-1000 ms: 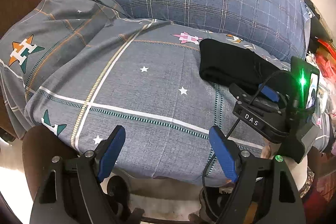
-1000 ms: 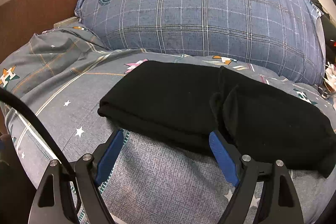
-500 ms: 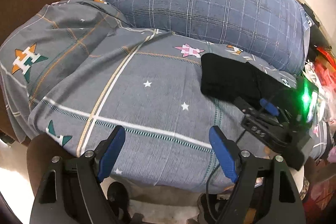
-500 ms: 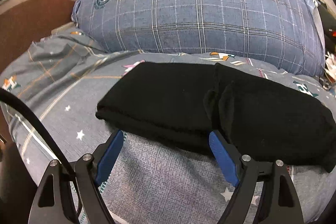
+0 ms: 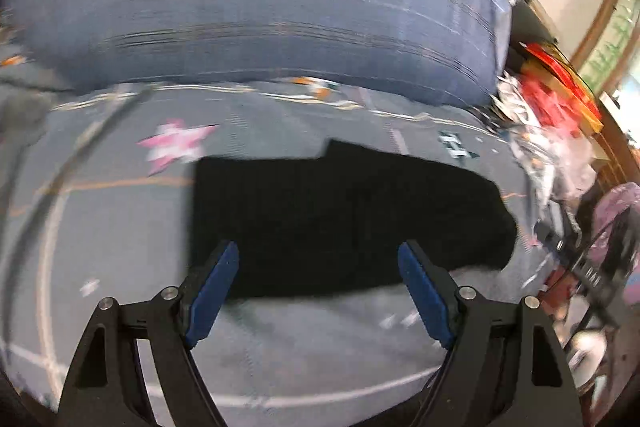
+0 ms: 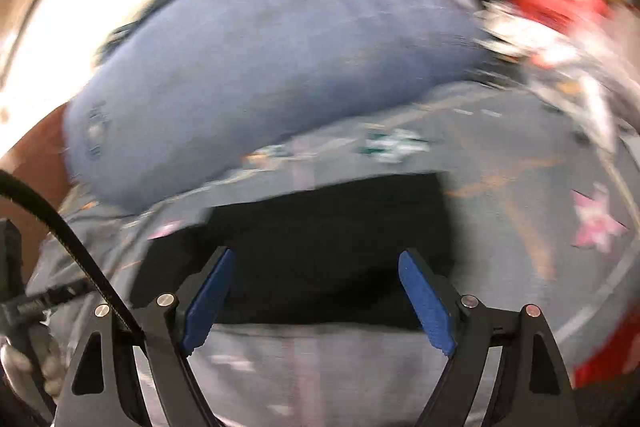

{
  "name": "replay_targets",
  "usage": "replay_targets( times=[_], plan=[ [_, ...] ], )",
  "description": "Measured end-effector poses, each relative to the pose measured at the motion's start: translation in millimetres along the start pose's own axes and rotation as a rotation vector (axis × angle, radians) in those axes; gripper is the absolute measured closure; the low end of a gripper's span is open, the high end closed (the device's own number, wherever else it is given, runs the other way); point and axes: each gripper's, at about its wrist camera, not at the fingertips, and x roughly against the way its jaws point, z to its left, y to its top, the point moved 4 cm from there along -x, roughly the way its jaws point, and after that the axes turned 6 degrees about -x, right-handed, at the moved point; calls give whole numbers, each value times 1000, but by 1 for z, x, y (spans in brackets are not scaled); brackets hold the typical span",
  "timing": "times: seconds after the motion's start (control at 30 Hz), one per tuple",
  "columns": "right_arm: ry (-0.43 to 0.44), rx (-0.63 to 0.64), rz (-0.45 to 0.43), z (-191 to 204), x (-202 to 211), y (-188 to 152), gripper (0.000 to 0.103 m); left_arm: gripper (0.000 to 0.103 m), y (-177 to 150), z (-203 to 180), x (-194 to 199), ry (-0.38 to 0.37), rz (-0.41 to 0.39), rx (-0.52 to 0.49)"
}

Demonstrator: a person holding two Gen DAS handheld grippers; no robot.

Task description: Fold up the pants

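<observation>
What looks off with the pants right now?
Nothing stands out. The black pants lie folded flat on the bedspread, both grippers open and clear of them. Motion blur hides fine creases.

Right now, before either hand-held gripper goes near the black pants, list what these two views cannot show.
- Black pants, left wrist view: motion blur merges the folds and layers into one dark patch.
- Black pants, right wrist view: near edge runs behind the gripper's blue pads.
- Blue plaid pillow, right wrist view: the emblem is smeared unreadable.
- Red clutter at right, left wrist view: too blurred to name.
</observation>
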Motion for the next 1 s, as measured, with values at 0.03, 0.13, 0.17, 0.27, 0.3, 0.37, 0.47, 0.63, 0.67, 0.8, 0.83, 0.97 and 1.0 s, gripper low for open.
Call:
replay_targets(
  times=[0.03,0.13,0.17,0.27,0.3,0.37,0.47,0.63,0.67,0.8,0.83,0.97,1.0],
  plan=[
    [-24,-36,5,-19,0,1,15,22,10,-13,-11,-24,17,-17],
    [-45,-124,21,-61,-2,2,15,22,36,-63,-43,-85,48,-120],
    [-34,-155,33,-72,-5,1,15,22,41,-79,-50,-94,53,-156],
    [19,-220,73,-93,-17,-4,15,22,56,-132,-83,-134,89,-283],
    [39,-234,89,-96,-25,-4,15,22,60,-150,-96,-150,110,-324],
    [93,-259,133,-100,-37,-5,17,22,67,-180,-120,-165,146,-395],
    [161,-261,190,-99,-52,-4,17,22,76,-223,-156,-188,204,-502],
    [173,-166,249,-86,-76,3,23,22,65,-268,-224,-183,359,-659],
    [173,-150,251,-84,-78,5,24,22,59,-271,-237,-164,404,-684],
    [146,-78,281,-71,-90,5,37,46,51,-286,-241,-141,402,-772],
    [133,-53,282,-68,-91,5,47,71,52,-288,-236,-143,395,-780],
    [63,-22,281,-62,-81,9,75,92,56,-289,-196,-195,343,-778],
    [49,-30,274,-62,-75,11,76,93,56,-288,-182,-210,318,-775]
  ],
)
